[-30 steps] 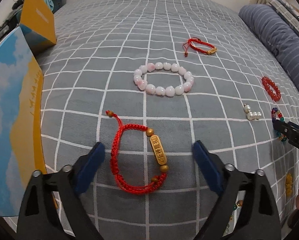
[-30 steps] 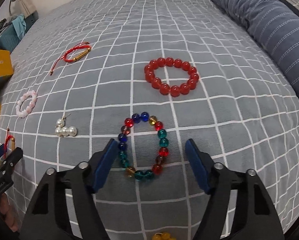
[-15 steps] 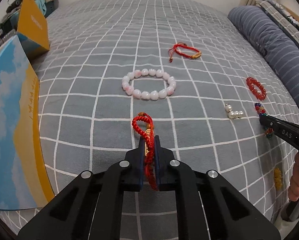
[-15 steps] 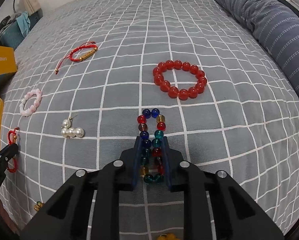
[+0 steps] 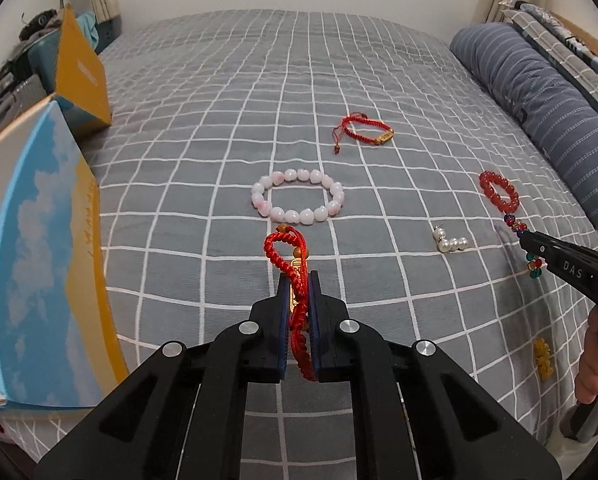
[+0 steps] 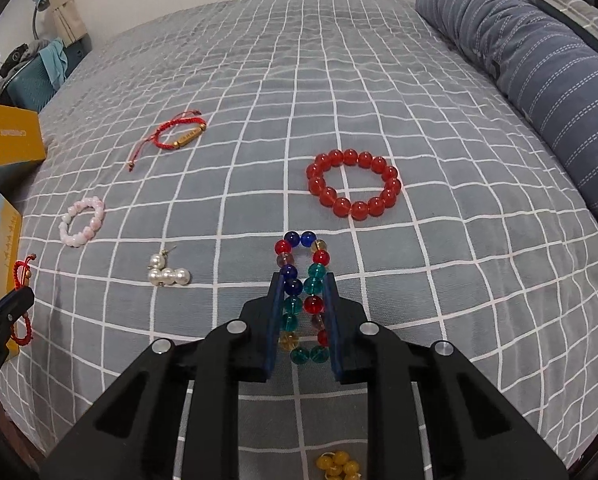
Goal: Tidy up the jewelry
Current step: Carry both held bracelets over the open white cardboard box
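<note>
Left wrist view: left gripper (image 5: 298, 280) jaws are clamped on red cord bracelet (image 5: 289, 256), pink bead bracelet (image 5: 298, 197) just ahead on bed (image 5: 219, 80) | right wrist view: right gripper (image 6: 301, 280) jaws are pressed onto multicolour bead bracelet (image 6: 303, 288), red bead bracelet (image 6: 353, 184) ahead.

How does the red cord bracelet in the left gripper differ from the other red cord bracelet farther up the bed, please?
The held cord bracelet is pinched flat between the left gripper's pads, its loop squeezed narrow; the far cord bracelet lies open as a loop on the bedspread. The held one is off the bedspread at the pads; the far one rests free, its tail trailing. Both are red braided cord with a gold bar charm.
</note>
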Demonstrator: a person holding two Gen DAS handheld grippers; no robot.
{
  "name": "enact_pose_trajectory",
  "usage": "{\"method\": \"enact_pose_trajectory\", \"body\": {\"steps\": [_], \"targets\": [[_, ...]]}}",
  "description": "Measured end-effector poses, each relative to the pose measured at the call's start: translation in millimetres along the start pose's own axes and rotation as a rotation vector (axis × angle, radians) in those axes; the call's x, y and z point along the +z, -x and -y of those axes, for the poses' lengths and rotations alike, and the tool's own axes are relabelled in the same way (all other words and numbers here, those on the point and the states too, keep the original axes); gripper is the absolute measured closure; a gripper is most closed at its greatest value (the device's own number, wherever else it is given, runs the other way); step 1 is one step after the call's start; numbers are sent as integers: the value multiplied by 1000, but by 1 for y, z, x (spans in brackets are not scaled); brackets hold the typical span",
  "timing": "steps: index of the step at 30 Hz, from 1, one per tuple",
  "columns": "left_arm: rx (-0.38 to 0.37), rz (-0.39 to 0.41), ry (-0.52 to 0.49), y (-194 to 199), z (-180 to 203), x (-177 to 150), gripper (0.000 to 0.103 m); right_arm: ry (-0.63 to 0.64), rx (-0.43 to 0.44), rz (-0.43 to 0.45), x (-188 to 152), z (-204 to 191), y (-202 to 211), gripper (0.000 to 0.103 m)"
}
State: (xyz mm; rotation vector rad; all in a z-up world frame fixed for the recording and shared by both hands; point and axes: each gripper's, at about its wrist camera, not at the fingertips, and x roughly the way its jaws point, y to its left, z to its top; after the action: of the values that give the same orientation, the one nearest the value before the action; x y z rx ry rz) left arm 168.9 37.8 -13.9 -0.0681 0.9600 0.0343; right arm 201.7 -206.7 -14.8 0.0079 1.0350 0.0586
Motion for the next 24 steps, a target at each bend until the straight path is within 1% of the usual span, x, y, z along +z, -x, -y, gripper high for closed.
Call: {"method": "enact_pose_trajectory", "body": {"steps": [11, 17, 24], "targets": [[-7, 24, 1, 23, -7, 3, 95, 22, -1, 43, -3, -7, 20, 84], [-4, 40, 1, 37, -15, 1, 95, 10, -4, 64, -7, -11, 34, 84], [4, 55, 8, 54, -27, 1, 95, 21, -10, 75, -7, -28, 49, 84]]}}
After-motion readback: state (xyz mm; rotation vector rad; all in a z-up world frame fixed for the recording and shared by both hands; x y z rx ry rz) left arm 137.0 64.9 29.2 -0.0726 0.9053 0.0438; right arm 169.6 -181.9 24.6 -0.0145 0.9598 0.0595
